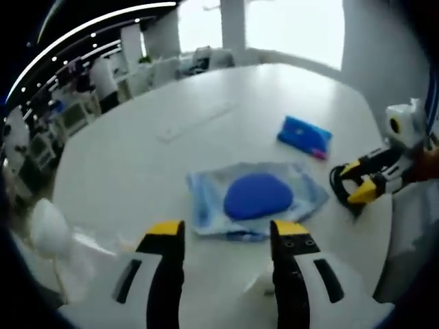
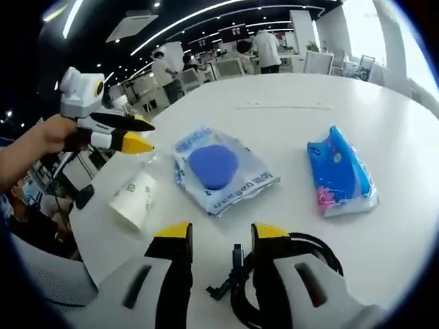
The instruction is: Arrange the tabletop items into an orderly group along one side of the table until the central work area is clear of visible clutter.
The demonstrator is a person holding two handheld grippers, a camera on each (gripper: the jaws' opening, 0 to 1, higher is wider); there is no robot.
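Observation:
A round blue pad (image 1: pixel 257 195) (image 2: pixel 212 164) rests on a clear printed plastic bag (image 1: pixel 206 199) (image 2: pixel 250 185) in the middle of the white table (image 1: pixel 130 164) (image 2: pixel 288 130). A blue tissue pack (image 1: pixel 305 136) (image 2: pixel 339 171) lies beyond it. A white paper cup (image 2: pixel 134 199) lies on its side near the table edge. My left gripper (image 1: pixel 226 236) (image 2: pixel 151 136) hovers open and holds nothing. My right gripper (image 1: pixel 348 184) (image 2: pixel 221 240) is open low over the table. A black cable loop (image 1: pixel 335 181) (image 2: pixel 312 250) lies around its right jaw.
A flush white strip (image 1: pixel 195 122) (image 2: pixel 285 106) runs across the far part of the table. A hand (image 2: pixel 48 133) holds the left gripper. A white rounded thing with clear plastic (image 1: pixel 48 226) sits at the near left edge. Desks and people (image 2: pixel 264 48) stand beyond the table.

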